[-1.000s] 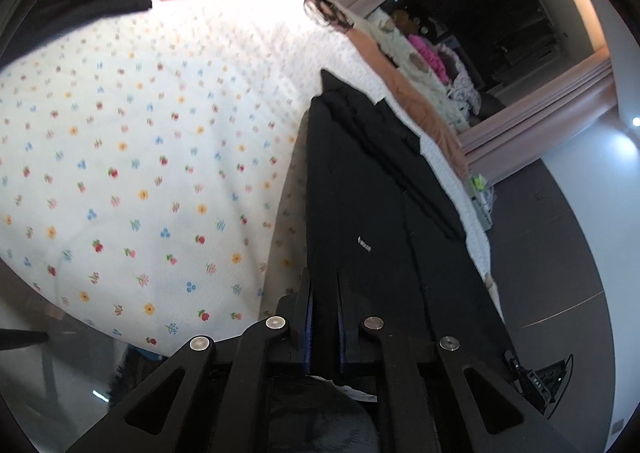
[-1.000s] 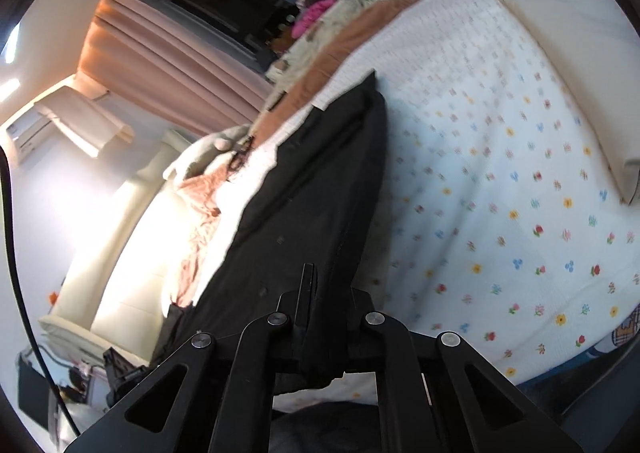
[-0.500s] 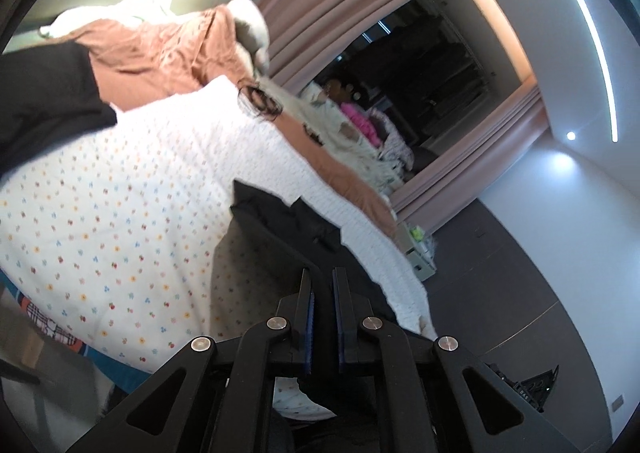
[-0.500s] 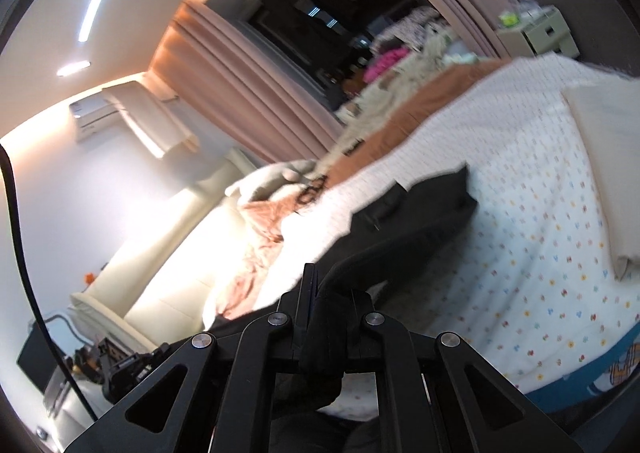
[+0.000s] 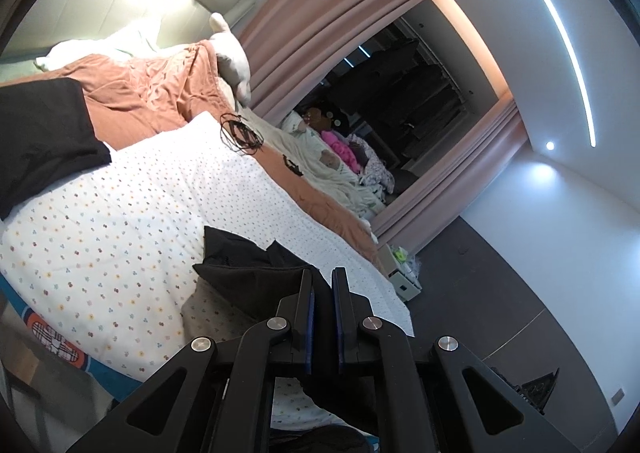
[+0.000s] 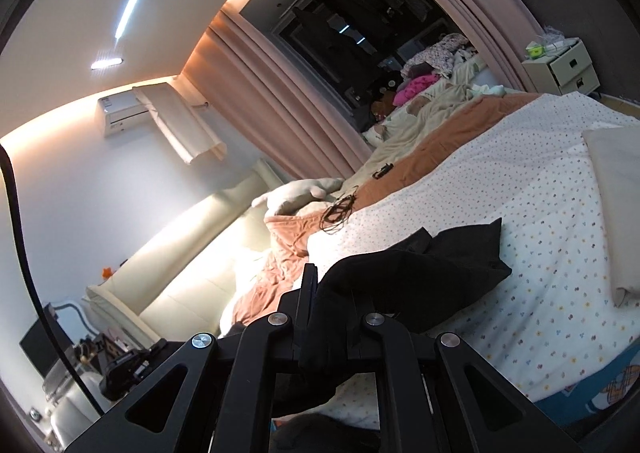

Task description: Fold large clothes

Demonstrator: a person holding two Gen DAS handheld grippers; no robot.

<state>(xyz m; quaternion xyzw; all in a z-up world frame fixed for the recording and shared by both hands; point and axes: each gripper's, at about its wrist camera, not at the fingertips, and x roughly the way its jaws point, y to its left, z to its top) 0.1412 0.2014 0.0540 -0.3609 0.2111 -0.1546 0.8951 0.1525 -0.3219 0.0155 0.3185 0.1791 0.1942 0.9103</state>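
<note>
A black garment (image 5: 248,273) hangs lifted over the dotted white bedspread (image 5: 120,221), only its far end resting on the bed. My left gripper (image 5: 322,285) is shut on one near edge of it, the cloth pinched between the blue pads. In the right wrist view the same black garment (image 6: 432,273) drapes from my right gripper (image 6: 328,285), which is shut on the other near edge; bunched cloth hides the right-hand finger. Both grippers are raised above the bed's near side.
An orange-brown quilt (image 5: 152,93) and a second black cloth (image 5: 40,137) lie at the bed's head. A tangle of black cord (image 5: 240,133) sits on the bedspread. A cream pillow (image 6: 616,205) lies on the right. A small drawer unit (image 6: 564,65) stands past the bed.
Both grippers have risen and tipped up, lifting the garment's near end off the bed. The garment, flat and long a second ago, now hangs bunched with only its far end on the bedspread.
</note>
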